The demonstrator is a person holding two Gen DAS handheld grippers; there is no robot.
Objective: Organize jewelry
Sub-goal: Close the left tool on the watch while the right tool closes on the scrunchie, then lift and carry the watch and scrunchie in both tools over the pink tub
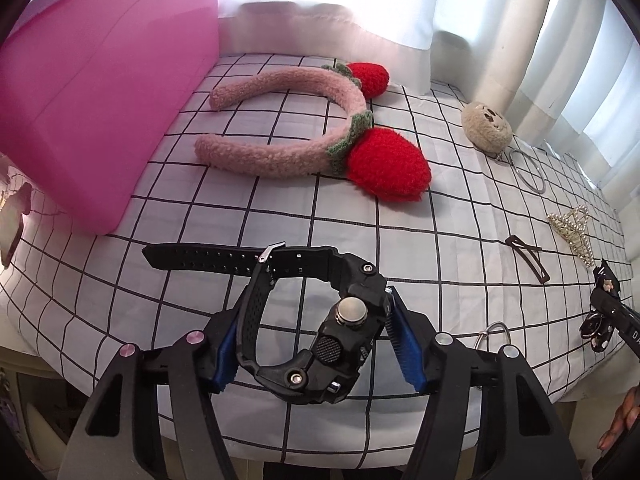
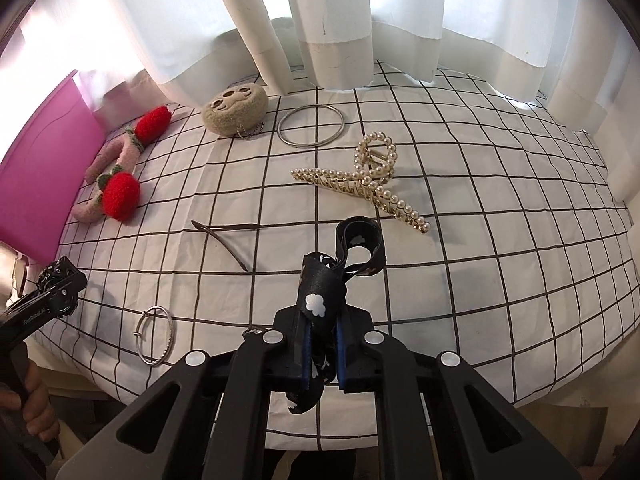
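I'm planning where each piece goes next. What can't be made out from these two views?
- Pink box: left view, frame edge cuts it off; inside hidden by its wall.
- Watch face: left view, turned away; only its side shows.
- Ribbon lower end: right view, hidden between the right tool fingers.
- Small ring: left view, partly behind the left tool.

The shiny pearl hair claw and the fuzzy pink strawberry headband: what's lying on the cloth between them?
In the right wrist view, a thin dark brown snap hair clip lies between the pearl hair claw and the strawberry headband, on the checked cloth.
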